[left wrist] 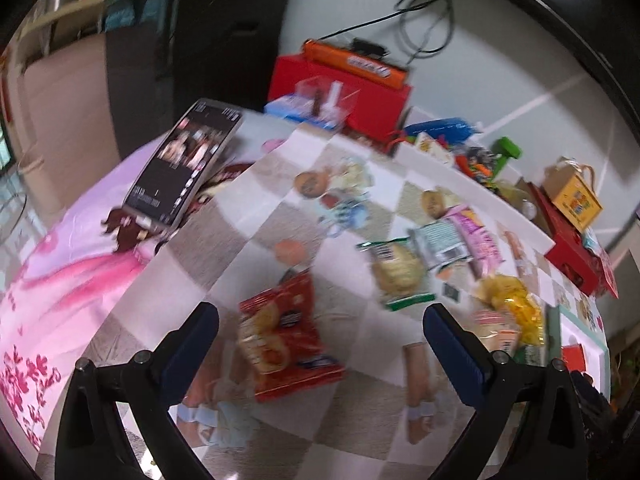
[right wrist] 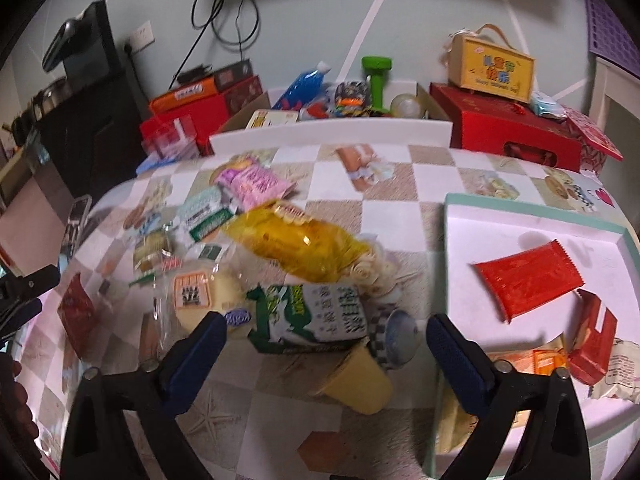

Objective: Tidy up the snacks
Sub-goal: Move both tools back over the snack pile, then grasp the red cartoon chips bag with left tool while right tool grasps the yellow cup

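Several blurred snack packets (left wrist: pixel 400 268), unreadable.

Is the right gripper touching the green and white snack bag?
Apart. Right wrist view: right gripper stands open, green and white bag lying beyond its fingertips.

A: Can you read the red crinkled snack packet (left wrist: pixel 285 334) in the left wrist view?
B: No, its print is smeared by blur.
A: And the shallow white tray (right wrist: pixel 532 220)?
B: Its right side is cut off.
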